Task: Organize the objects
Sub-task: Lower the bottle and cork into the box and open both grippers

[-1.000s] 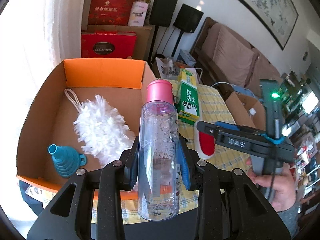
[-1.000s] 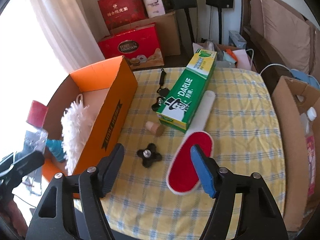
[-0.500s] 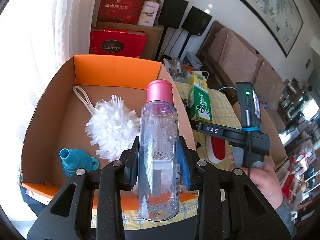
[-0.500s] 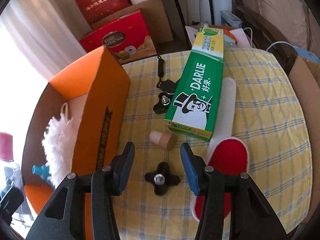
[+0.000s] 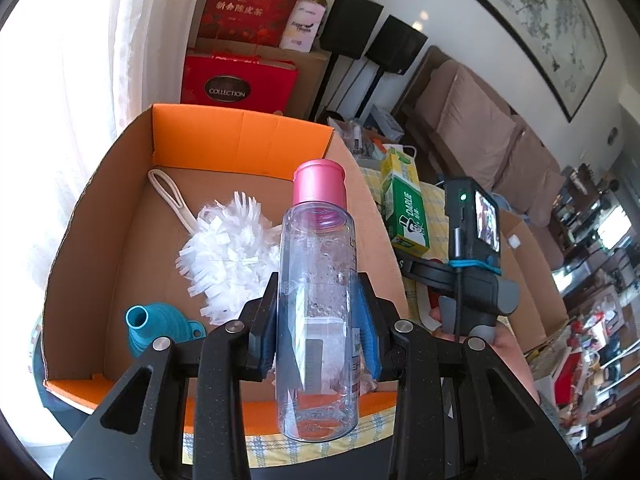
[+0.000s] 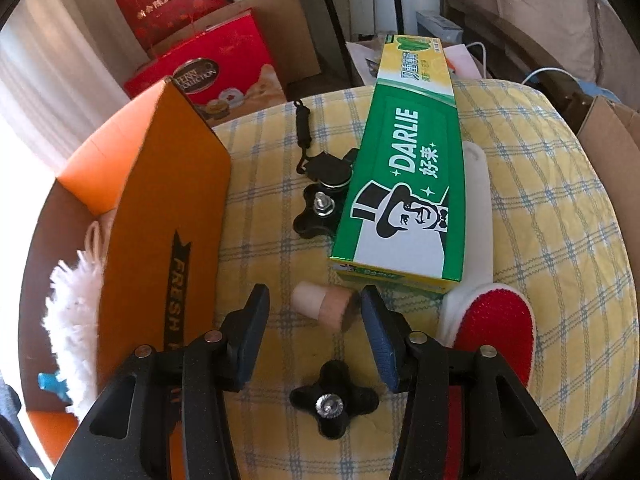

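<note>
Tilting downward, left tool (image 5: 320, 332) clamps the bottle (image 5: 318, 300) while right tool (image 6: 314, 336), narrowing, grips nothing.

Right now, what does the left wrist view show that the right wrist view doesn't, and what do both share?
Only the left wrist view shows the left claw shut on the pink-capped bottle above the box.

Only the right wrist view shows the right claw, open, with the cork stopper between its pads, plus the black knob and red lint brush.

Both show the orange box, white duster, teal funnel and green toothpaste box.
</note>
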`<state>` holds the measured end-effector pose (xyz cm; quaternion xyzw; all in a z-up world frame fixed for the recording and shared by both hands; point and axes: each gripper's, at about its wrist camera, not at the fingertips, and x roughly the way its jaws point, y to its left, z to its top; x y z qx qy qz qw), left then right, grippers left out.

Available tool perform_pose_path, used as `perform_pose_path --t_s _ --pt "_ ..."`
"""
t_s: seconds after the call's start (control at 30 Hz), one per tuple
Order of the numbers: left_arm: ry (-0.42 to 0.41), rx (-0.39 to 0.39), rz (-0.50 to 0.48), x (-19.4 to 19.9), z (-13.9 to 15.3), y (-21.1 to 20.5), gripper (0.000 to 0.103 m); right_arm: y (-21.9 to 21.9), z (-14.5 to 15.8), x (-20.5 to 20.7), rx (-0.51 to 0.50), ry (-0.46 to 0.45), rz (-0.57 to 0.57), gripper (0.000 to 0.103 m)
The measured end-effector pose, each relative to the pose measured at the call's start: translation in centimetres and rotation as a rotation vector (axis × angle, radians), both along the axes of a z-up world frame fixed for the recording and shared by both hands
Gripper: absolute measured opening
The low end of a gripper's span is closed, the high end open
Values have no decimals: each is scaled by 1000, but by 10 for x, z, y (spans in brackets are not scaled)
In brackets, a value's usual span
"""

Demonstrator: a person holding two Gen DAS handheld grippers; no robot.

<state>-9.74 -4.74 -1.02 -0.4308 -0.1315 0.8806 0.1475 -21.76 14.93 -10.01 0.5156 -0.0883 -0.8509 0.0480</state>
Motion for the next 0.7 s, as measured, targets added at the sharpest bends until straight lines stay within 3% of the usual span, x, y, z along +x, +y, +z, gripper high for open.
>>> perform_pose_path --t_s 0.33,0.7 --pt "-23 17 17 -7 -4 -10 32 -3 14 12 9 31 53 36" --pt "-38 -19 58 -34 7 -30 32 -26 78 35 59 159 175 36"
